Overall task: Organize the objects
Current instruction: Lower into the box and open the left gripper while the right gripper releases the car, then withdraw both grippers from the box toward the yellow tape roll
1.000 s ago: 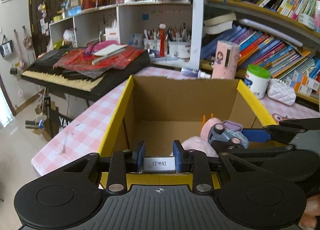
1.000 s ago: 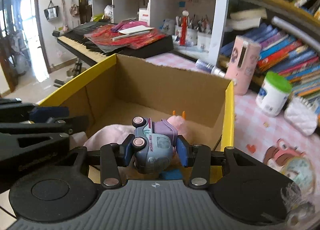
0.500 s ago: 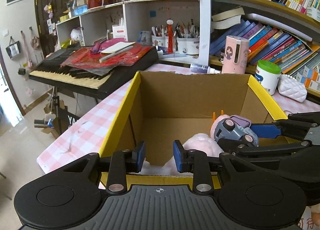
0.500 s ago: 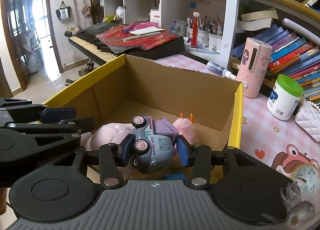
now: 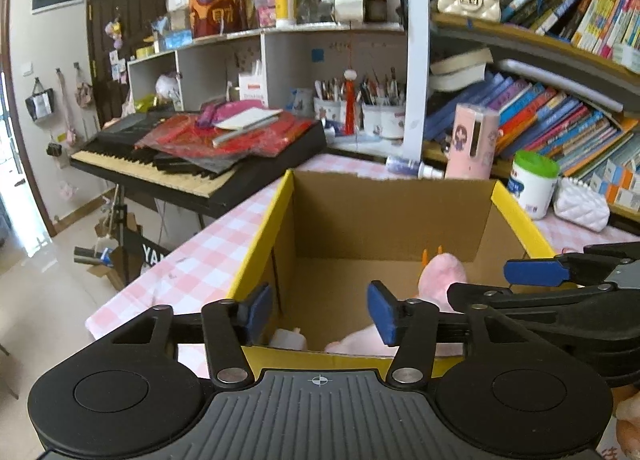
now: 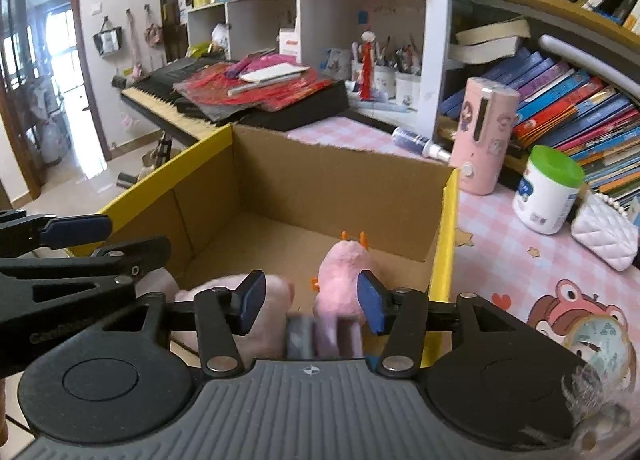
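Observation:
An open cardboard box with yellow rims (image 5: 260, 236) (image 6: 448, 219) stands on the pink checked table. A pink plush toy (image 6: 344, 272) (image 5: 440, 272) lies inside it. My left gripper (image 5: 318, 310) is open and empty over the box's near rim. My right gripper (image 6: 310, 298) is open; a blurred grey toy car (image 6: 300, 340) is just below its jaws, free of them, over the plush. A small white object (image 5: 286, 338) shows at the box's near wall. The right gripper also shows in the left wrist view (image 5: 532, 284).
A keyboard with red papers (image 5: 200, 147) stands to the left. A pink canister (image 6: 484, 135), a green-lidded white jar (image 6: 548, 187), a white quilted purse (image 6: 604, 236) and a spray bottle (image 6: 420, 143) sit beyond the box. Bookshelves (image 5: 560, 119) rise behind.
My left gripper opened and let go the small staple box. My right gripper opened and the grey toy car dropped out of it. Both grippers rose slightly.

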Demonstrator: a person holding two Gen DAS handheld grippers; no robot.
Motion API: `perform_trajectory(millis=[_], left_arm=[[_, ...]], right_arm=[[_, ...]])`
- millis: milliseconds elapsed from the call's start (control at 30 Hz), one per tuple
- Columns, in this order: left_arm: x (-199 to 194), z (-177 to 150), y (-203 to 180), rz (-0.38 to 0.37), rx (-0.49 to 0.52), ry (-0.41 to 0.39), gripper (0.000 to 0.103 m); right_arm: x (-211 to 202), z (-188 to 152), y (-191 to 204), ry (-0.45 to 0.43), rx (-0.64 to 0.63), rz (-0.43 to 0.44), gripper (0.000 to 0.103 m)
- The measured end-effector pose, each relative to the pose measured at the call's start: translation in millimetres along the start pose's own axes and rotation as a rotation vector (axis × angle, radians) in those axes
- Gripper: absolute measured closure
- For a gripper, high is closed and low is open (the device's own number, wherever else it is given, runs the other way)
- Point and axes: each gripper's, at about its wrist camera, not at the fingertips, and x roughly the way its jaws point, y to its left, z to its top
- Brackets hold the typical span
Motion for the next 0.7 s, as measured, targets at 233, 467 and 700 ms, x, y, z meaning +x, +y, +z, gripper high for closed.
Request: perform_trajectory(millis=[233, 467, 700], left_arm=[[-18.3, -1.7, 3.4, -0.01, -0.026, -0.038, 0.04], [-36.9, -5.2, 5.7, -0.043, -0.044, -0.061, 0.038], [-55.4, -14.9, 8.6, -0.067, -0.035, -0.079, 0.032]], right_arm=[[-22.9, -2.5, 3.1, -0.051, 0.013, -0.034, 0.05], [-50.4, -8.9, 7.8, -0.101, 0.018, -0.078, 0.046], [-74.9, -19.7, 12.9, -0.14, 0.047, -0.145, 0.043]])
